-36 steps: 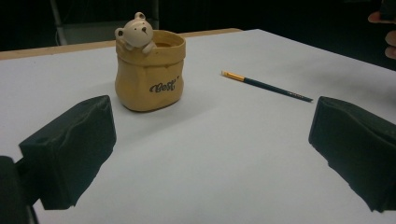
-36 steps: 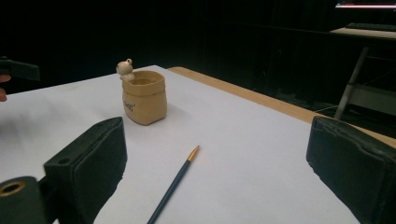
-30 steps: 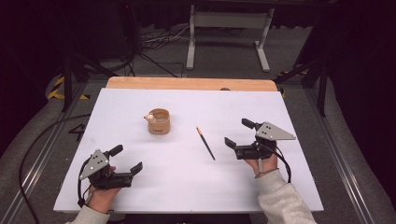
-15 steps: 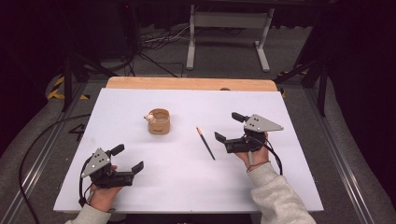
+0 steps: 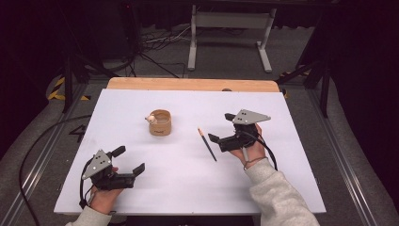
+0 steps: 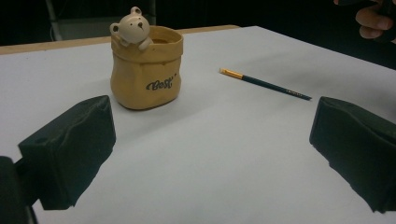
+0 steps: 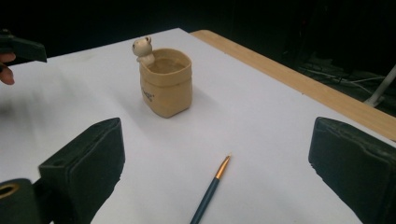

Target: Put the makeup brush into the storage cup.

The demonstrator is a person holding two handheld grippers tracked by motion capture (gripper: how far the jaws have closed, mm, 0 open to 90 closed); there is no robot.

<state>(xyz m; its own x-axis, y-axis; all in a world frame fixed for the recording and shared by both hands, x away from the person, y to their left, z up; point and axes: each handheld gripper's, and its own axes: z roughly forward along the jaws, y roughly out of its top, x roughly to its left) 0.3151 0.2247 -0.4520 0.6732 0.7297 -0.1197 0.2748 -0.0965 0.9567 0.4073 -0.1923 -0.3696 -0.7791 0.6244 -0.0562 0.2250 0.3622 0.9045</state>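
Observation:
A tan sack-shaped cup [image 5: 161,122] with a little bear on its rim stands upright near the middle of the white table; it also shows as the cup [image 6: 146,70] and the cup [image 7: 167,87]. A dark pencil [image 5: 207,144] with a gold end lies flat to the cup's right, seen too as the pencil [image 6: 265,83] and the pencil [image 7: 209,190]. My right gripper [image 5: 221,127] hovers open just right of the pencil, jaws empty. My left gripper [image 5: 128,160] rests open at the front left, far from both objects.
The white tabletop [image 5: 188,188] ends in a wooden strip [image 5: 188,84] at the far side. Beyond it a metal stand [image 5: 228,33] and cables lie on the dark floor. The other hand [image 6: 373,21] shows at the top right of the left gripper view.
My right gripper has moved left toward the pencil, still open. The left gripper, cup and pencil have stayed where they were.

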